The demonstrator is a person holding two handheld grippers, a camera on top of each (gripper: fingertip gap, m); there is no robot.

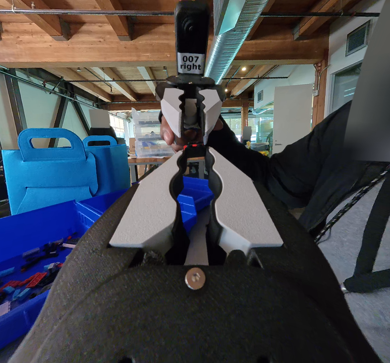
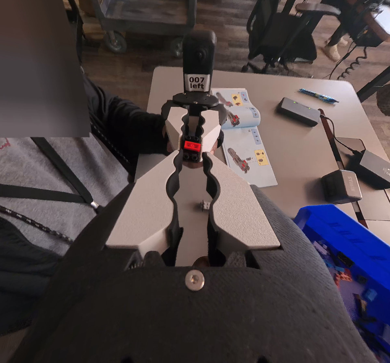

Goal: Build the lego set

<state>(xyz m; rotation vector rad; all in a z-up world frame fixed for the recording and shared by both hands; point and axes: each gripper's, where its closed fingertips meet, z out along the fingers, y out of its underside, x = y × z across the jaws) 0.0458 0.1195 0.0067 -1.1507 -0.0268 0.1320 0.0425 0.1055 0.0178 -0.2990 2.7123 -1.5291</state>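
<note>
1. The left wrist view sits just behind its own left claw and looks forward along the fingers, tilted upward: wooden ceiling beams fill the upper half.
2. Low in that view's left corner a blue bin shows close by.
3. The right wrist view sits behind the right claw and looks downward onto the grey table and the wooden floor beyond.
4. The two cameras face each other at close range, claw tips nearly meeting.
5. Shared: each view shows the other claw head-on, the small black and red lego assembly between them, and the blue bin
</note>
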